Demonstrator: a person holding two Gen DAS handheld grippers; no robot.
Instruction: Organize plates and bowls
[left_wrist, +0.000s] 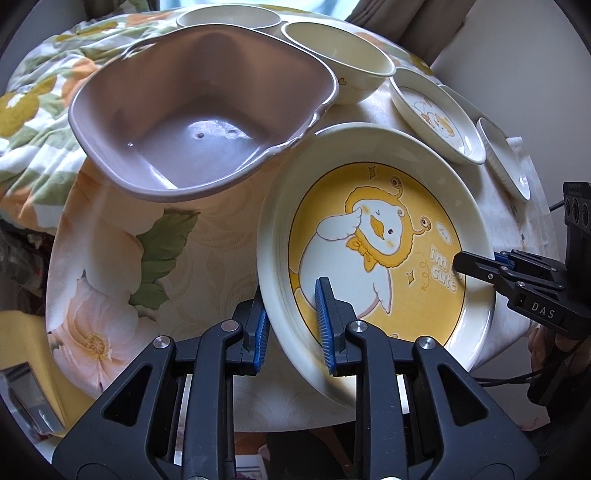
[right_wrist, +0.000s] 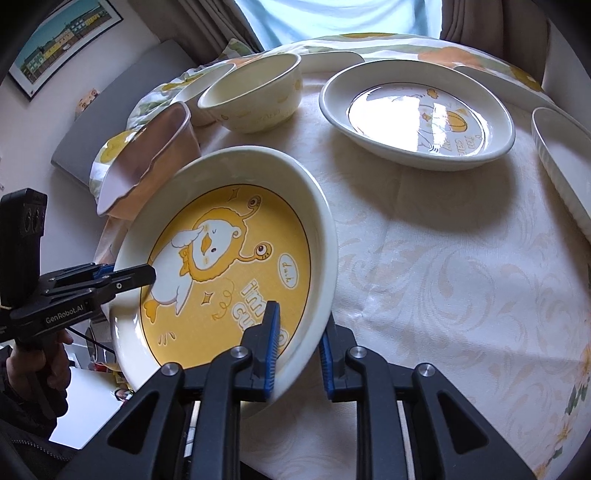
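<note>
The yellow duck plate (left_wrist: 373, 254) is being held tilted, lower centre of both views, above the flowered tablecloth (left_wrist: 122, 258). Its near rim is being straddled by the left gripper (left_wrist: 291, 326), whose jaws are not seen fully pressed; its opposite rim is being clamped by the right gripper (right_wrist: 297, 350). The mauve tub (left_wrist: 199, 125) is lying beyond the plate, upper left, nearer the left gripper. Cream bowls (right_wrist: 251, 96) and a second duck plate (right_wrist: 417, 114) are being left farther back, near a curtained window.
</note>
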